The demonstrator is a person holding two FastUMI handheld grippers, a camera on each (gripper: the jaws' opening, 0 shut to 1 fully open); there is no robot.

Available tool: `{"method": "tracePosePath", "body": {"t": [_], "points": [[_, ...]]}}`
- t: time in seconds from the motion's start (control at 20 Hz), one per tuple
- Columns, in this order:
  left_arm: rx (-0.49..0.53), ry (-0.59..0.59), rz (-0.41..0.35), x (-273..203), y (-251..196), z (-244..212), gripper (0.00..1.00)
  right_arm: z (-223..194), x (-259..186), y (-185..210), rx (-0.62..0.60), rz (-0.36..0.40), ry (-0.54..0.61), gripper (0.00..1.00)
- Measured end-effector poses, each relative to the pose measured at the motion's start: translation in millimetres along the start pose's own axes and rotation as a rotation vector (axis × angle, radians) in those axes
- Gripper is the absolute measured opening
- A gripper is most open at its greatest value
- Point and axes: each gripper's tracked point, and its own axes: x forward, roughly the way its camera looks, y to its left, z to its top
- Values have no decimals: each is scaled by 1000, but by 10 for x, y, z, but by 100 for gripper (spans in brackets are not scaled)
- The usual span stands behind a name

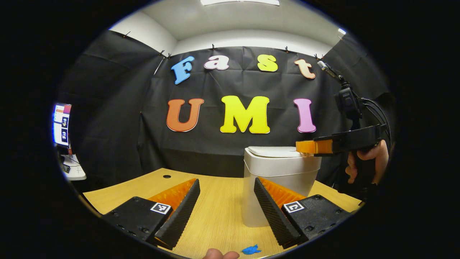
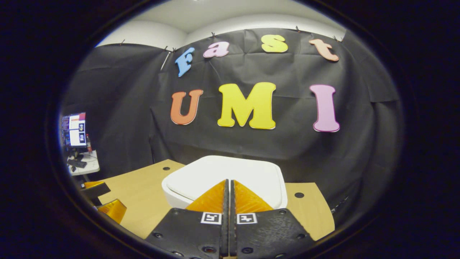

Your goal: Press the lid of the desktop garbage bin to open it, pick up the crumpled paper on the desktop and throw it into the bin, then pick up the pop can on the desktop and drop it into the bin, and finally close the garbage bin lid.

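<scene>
Garbage bin (image 1: 276, 183), white, stands upright on the wooden surface (image 1: 219, 212) w/ its lid (image 2: 222, 174) down flat. In left gripper view the bin sits just ahead of the left hand-held gripper (image 1: 227, 212), slightly to the right, partly behind that gripper's right finger; the left fingers are spread wide apart w/ nothing between them. Right hand-held gripper (image 1: 303, 146) comes in from the right at lid height, a hand (image 1: 366, 160) on its grip, tip at the lid's right edge; contact hard to judge from here. In right gripper view the right hand-held gripper (image 2: 228, 187) is clenched, fingers pressed together w/ nothing gripped, tips over the near part of the lid. Small blue scrap (image 1: 251, 249) lies on the surface near the bottom of left gripper view, beside a fingertip (image 1: 220, 254). Monitor (image 1: 61, 124) on a side table far left.
</scene>
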Motion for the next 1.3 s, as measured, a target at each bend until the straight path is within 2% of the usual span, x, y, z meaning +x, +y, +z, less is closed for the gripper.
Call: {"method": "tracePosePath", "body": {"t": [0.05, 0.15, 0.2, 0.25, 0.3, 0.45, 0.55, 0.65, 0.7, 0.95, 1.3], "points": [[2, 1, 2, 6, 13, -4, 98, 3, -7, 19, 10, 9, -12, 22], [-7, 2, 5, 0, 20, -21, 98, 124, -128, 89, 39, 32, -54, 32], [-12, 5, 5, 3, 10, -27, 98, 188, -166, 60, 46, 31, -85, 41], [-15, 8, 7, 7, 16, -44, 98, 274, -223, 39, 42, 25, -117, 57], [-16, 10, 8, 18, 5, -44, 98, 334, -291, 33, 28, 24, -147, 61], [-6, 10, 12, 3, -11, -48, 98, 346, -440, 25, -8, 19, -190, 88], [0, 14, 9, -1, -55, -65, 98, 266, -505, 35, -8, 23, -192, 94], [-2, 11, -4, -3, -142, -96, 98, 200, -656, -40, -4, -5, -220, 97], [-1, 20, -10, 5, -173, -138, 98, 151, -706, -52, -3, -13, -222, 95], [-38, 31, -50, 39, -352, -244, 98, -16, -1053, -139, -4, -22, -232, 97], [-20, 58, -85, -46, -500, -460, 98, -276, -1370, -521, 24, -73, -250, 95]]}}
